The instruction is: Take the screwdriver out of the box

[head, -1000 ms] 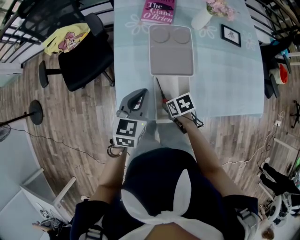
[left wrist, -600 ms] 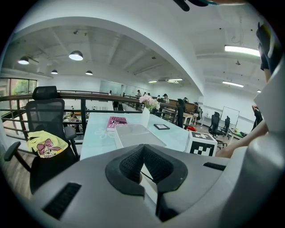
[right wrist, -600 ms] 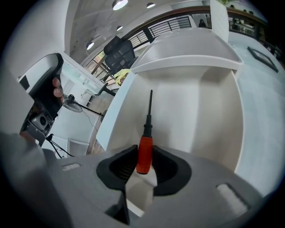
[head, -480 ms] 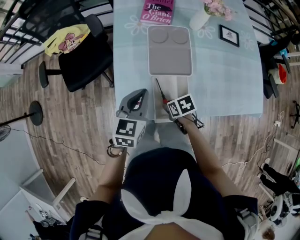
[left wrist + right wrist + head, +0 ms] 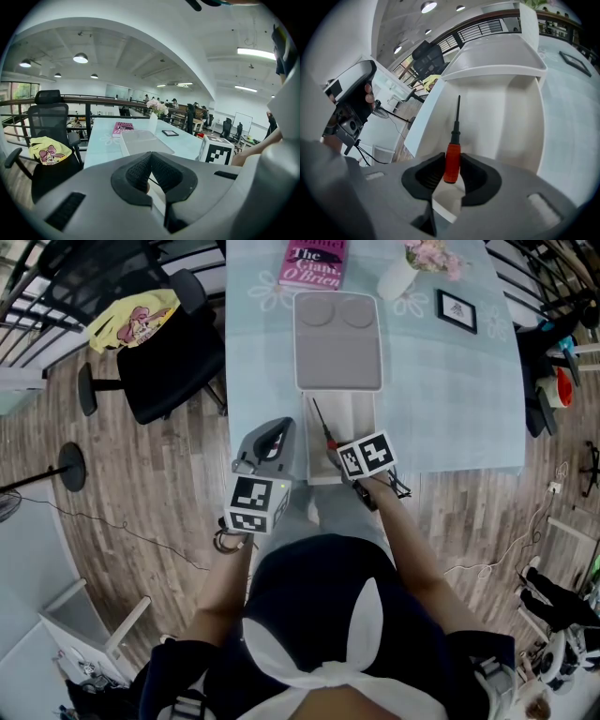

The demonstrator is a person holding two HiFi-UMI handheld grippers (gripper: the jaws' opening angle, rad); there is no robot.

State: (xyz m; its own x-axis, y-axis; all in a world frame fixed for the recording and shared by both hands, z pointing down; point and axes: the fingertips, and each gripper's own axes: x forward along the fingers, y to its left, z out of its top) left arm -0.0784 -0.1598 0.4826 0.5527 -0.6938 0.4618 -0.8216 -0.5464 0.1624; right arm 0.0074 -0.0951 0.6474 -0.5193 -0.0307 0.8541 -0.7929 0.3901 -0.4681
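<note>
A white open box sits at the near edge of the pale blue table. A screwdriver with a red handle and black shaft lies inside, along its left side. My right gripper reaches into the box's near end. In the right gripper view its pads are shut on the red handle of the screwdriver, with the shaft pointing away over the box floor. My left gripper hovers at the table's near left corner, beside the box. Its pads meet at the tips with nothing held.
The box's grey lid lies just beyond the box. Farther back are a pink book, a white vase with flowers and a small framed picture. A black office chair with a yellow cloth stands left of the table.
</note>
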